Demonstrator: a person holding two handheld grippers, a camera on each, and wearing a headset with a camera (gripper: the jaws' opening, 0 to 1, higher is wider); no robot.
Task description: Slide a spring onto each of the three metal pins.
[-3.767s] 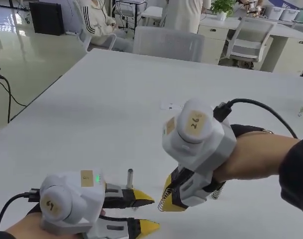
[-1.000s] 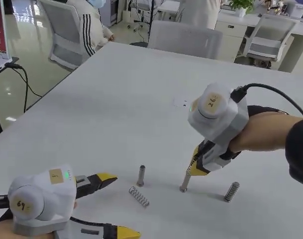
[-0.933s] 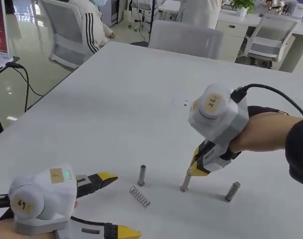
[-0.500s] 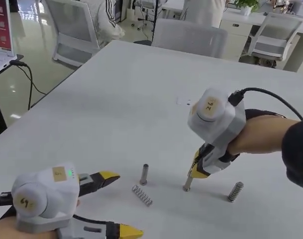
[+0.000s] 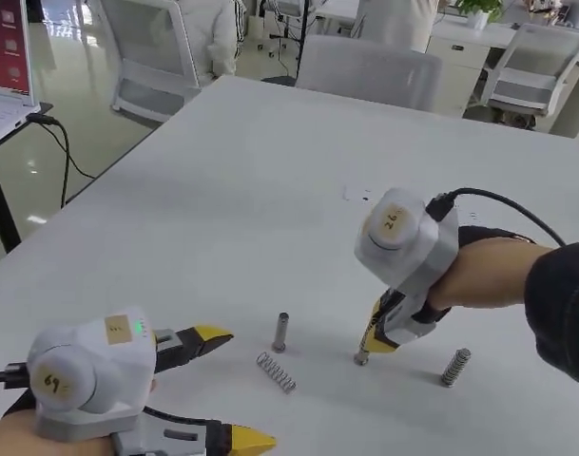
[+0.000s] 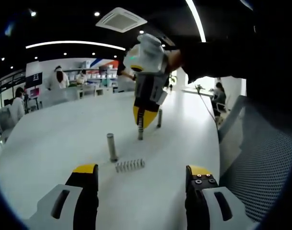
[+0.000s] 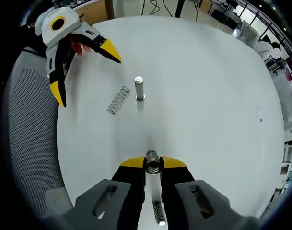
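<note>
Right gripper: I have it clamped on a spring, over a pin.
Left gripper: jaws apart, at the desk's near edge.
Bare pin: upright, loose spring just beside.

Bright even office light, ceiling strips glowing overhead, soft faint shadows on white desk, fisheye bending at edges, sharp focus

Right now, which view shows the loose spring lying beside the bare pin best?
The left gripper view: the loose spring lies just ahead of its open jaws, side-on, coils distinct. The head view shows it smaller, slanted beside the bare pin. The right gripper view shows it farther off.
</note>
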